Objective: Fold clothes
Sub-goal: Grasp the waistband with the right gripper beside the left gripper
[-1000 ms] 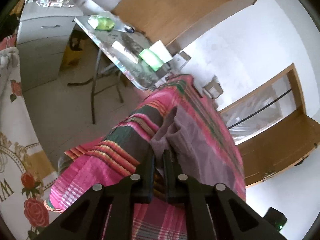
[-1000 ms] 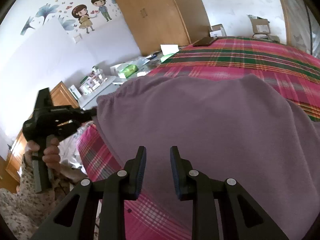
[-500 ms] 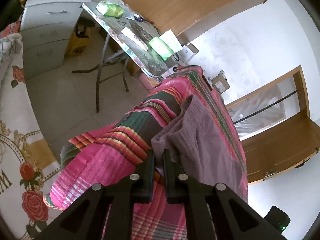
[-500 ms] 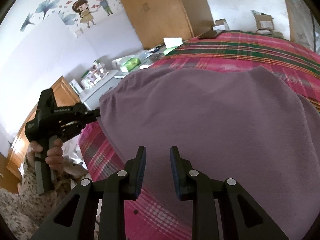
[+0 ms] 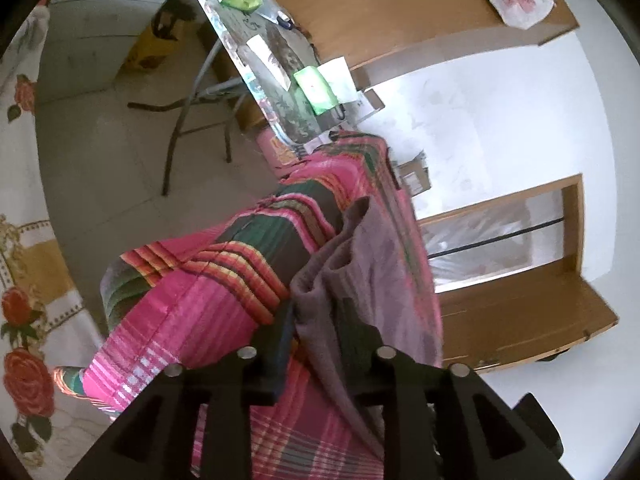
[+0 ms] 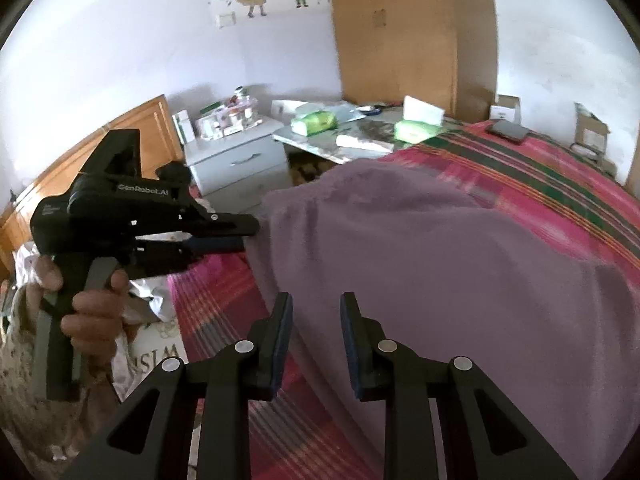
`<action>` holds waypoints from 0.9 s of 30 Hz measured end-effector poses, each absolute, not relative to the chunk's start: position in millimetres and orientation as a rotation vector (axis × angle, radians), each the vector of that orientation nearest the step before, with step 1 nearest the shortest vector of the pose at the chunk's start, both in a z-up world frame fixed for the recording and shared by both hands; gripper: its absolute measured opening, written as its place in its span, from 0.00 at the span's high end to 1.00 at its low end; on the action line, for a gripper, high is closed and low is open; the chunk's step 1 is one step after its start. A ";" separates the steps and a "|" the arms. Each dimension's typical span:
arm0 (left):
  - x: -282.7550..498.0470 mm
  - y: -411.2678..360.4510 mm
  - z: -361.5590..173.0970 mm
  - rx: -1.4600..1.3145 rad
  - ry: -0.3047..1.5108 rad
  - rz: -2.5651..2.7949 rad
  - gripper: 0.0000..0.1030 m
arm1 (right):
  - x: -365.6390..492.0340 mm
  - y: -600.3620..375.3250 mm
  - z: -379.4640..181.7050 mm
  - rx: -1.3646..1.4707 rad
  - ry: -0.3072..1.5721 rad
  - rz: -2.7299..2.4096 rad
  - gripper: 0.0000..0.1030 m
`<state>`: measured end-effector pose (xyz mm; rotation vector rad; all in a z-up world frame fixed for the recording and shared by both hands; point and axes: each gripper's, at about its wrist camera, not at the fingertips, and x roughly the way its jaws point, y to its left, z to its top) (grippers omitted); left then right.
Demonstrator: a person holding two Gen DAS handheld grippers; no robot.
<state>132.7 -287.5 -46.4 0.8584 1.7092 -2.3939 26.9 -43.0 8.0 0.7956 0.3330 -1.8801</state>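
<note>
The fuzzy mauve garment [image 6: 460, 272] lies spread over the striped pink bedspread [image 6: 540, 168], its left edge bunched at the bed's side, with bare floor [image 5: 100, 152] open beyond. The left gripper [image 5: 316, 344], pinched on that edge a second ago, now has its jaws opening with the fold loose between them. The right gripper [image 6: 316, 340] hovers over the garment's near edge, jaws spread and empty, as before.

One mauve garment [image 6: 460, 264], two green packs [image 6: 316, 122]

White walls, wooden wardrobe [image 6: 404, 32], cluttered folding table [image 5: 264, 68], tiled floor [image 5: 100, 152].
</note>
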 end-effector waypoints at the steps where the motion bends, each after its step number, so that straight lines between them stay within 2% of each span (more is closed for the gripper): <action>1: 132.2 -288.1 -46.3 0.857 1.715 -2.394 0.74 | 27.1 -49.7 7.8 0.792 0.343 -1.874 0.75; 13: 127.1 -296.9 -49.1 0.832 1.787 -2.391 0.74 | 25.0 -112.3 -2.2 0.771 0.522 -1.876 0.74; 15: 126.5 -298.3 -50.1 0.827 1.805 -2.396 0.74 | 30.2 -118.9 -4.6 0.744 0.568 -1.875 0.79; 17: 126.6 -300.3 -52.2 0.816 1.833 -2.392 0.74 | 32.3 -122.6 -6.6 0.732 0.595 -1.880 0.96; 18: 126.8 -301.7 -53.1 0.811 1.849 -2.389 0.74 | 32.7 -123.5 -7.2 0.724 0.608 -1.893 0.97; 23: 126.1 -305.7 -55.3 0.803 1.889 -2.387 0.74 | 37.2 -117.1 4.6 0.670 0.562 -1.868 0.97; 27: 125.9 -307.6 -56.4 0.794 1.907 -2.389 0.74 | 39.5 -120.2 -7.1 0.720 0.573 -1.819 0.97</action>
